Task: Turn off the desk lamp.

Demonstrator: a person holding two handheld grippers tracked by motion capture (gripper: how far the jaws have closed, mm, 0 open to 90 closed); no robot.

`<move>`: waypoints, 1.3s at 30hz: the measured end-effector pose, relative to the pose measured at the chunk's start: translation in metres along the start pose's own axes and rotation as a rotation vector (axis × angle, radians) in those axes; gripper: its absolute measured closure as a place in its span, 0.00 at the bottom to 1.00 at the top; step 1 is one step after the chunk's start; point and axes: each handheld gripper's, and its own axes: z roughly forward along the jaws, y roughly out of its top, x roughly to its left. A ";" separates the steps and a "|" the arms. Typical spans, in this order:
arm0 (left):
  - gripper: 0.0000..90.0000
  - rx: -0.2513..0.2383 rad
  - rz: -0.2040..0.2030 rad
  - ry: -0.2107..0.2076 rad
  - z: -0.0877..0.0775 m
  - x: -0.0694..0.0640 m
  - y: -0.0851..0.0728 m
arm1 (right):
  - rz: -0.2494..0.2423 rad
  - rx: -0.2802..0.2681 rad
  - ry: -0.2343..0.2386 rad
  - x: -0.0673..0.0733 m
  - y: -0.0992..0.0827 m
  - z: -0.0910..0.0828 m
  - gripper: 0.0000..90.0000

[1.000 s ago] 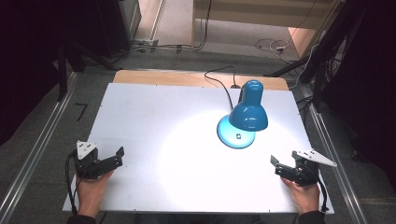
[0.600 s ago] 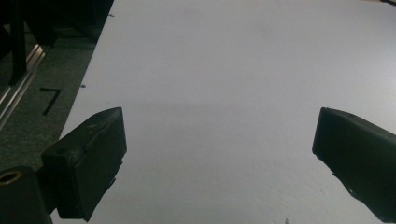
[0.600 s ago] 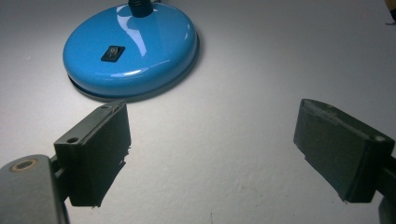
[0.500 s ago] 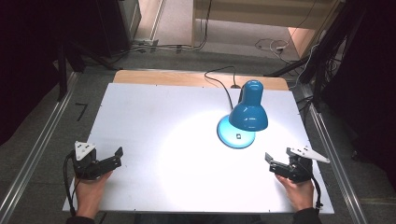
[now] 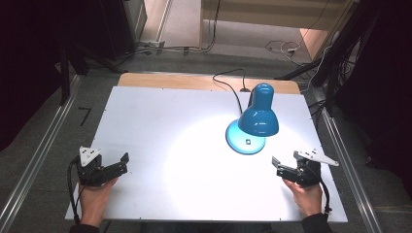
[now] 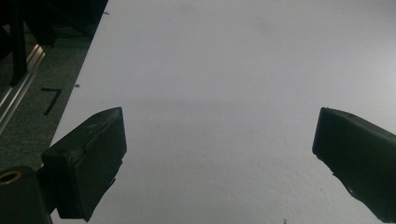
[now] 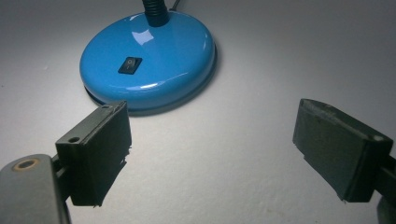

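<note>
Showing the approach stage of work on a blue desk lamp (image 5: 257, 119), which stands lit on the far right part of the white surface (image 5: 160, 121), its shade tilted over a round base (image 7: 154, 60) and its cord (image 5: 228, 82) running off the far edge. Light from the shade falls as a bright pool across the middle of the surface.

Right gripper (image 5: 282, 167): held near the right edge, just on the near side of the base and apart from it. Its fingers (image 7: 100, 149) stand wide and hold nothing; in the right gripper view they frame the near rim of the base, with the black rocker switch (image 7: 130, 65) on top of the base ahead and slightly left of centre.

Left gripper (image 5: 121, 162): resting low at the near left corner, well apart from the lamp. Its fingers (image 6: 93, 158) are likewise wide and empty, with bare surface between them.

Judgement: the step in hand appears to be a reach toward the lamp base, probably its switch. The next move would call for carrying the right gripper forward and a little left, with one finger tip lowered squarely onto the rocker, pressing gently enough that the base does not slide.
</note>
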 end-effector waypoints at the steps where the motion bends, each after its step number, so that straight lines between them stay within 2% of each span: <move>1: 0.04 -0.001 0.000 -0.001 0.000 0.000 0.000 | 0.003 -0.002 0.002 0.001 0.001 0.000 0.11; 23: 0.04 -0.006 -0.006 -0.004 -0.001 0.002 0.001 | 0.005 -0.005 0.027 0.013 0.010 0.012 0.09; 28: 0.04 -0.006 -0.006 -0.005 -0.001 0.002 0.001 | -0.008 -0.004 0.043 0.018 0.013 0.016 0.09; 39: 0.04 -0.004 -0.010 -0.004 -0.001 0.003 0.001 | -0.008 0.002 0.037 0.022 0.015 0.022 0.10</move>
